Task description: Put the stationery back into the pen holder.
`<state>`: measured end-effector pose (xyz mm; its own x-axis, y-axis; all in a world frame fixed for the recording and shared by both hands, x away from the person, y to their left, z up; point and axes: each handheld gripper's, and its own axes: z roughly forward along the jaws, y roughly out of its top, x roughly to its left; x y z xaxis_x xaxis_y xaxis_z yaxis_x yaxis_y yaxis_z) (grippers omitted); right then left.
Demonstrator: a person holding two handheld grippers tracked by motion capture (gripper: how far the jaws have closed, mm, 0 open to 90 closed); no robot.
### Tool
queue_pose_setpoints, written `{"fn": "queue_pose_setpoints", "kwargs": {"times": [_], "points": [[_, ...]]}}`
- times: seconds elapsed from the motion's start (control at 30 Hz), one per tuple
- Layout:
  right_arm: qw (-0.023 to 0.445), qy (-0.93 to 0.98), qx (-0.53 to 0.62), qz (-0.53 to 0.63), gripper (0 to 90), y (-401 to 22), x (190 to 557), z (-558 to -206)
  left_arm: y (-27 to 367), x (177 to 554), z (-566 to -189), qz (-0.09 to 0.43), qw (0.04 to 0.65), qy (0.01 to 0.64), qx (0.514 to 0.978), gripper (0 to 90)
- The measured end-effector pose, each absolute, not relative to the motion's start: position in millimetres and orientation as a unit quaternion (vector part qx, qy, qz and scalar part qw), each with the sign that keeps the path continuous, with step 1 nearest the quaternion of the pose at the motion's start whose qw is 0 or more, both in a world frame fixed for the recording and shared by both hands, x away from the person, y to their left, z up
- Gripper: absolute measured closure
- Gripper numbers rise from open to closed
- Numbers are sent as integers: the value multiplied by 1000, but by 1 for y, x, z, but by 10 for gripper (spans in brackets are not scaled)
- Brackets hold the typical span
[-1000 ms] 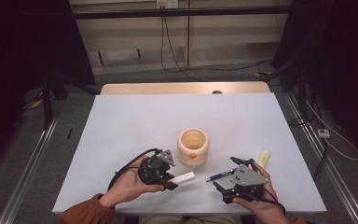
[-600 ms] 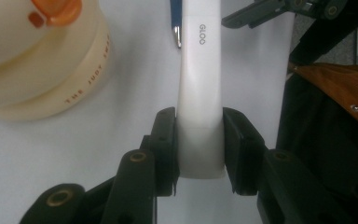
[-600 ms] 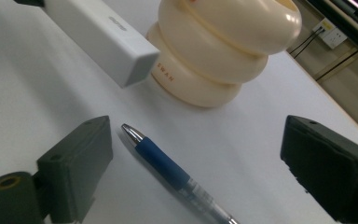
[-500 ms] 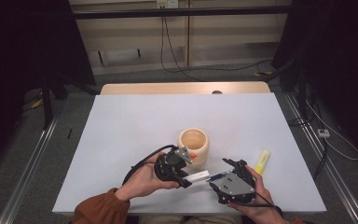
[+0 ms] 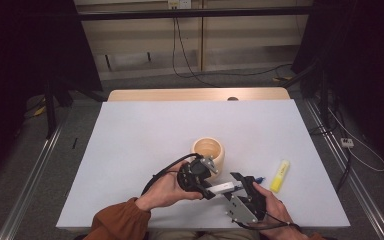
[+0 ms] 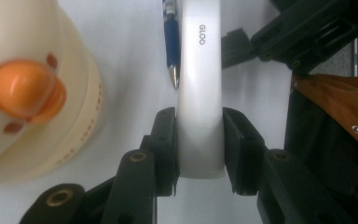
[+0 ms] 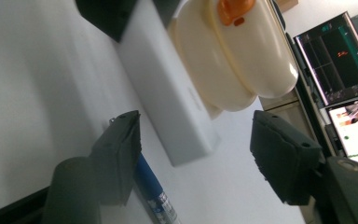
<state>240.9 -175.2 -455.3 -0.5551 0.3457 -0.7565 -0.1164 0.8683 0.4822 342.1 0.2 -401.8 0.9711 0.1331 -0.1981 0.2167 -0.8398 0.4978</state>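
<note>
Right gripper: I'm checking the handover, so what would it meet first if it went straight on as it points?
Probably the free end of the white bar, between the open jaws of the right gripper.

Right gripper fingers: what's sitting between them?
The free end of the white GLOO stick, held by the left gripper; in the right gripper view the right gripper isn't pressing on it.

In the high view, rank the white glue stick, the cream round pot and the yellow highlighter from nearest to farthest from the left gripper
Measured from the left gripper:
1. White glue stick: clamped between its jaws, pointing toward the right gripper.
2. Cream round pot: just beyond the gripper, toward the table's middle.
3. Yellow highlighter: lying on the white table far to the right, past the right gripper.
</note>
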Motion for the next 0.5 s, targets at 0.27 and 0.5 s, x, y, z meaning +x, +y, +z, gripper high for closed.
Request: {"fn": "queue_pose_setpoints", "kwargs": {"times": [0.27,0.5], "points": [[503,839,8,209,440,-167,233,-462,-8,345,-405,-86,260,97,957,677],[524,832,-40,177,548,-162,226,-463,-13,344,-405,-84,259,104,957,676]]}}
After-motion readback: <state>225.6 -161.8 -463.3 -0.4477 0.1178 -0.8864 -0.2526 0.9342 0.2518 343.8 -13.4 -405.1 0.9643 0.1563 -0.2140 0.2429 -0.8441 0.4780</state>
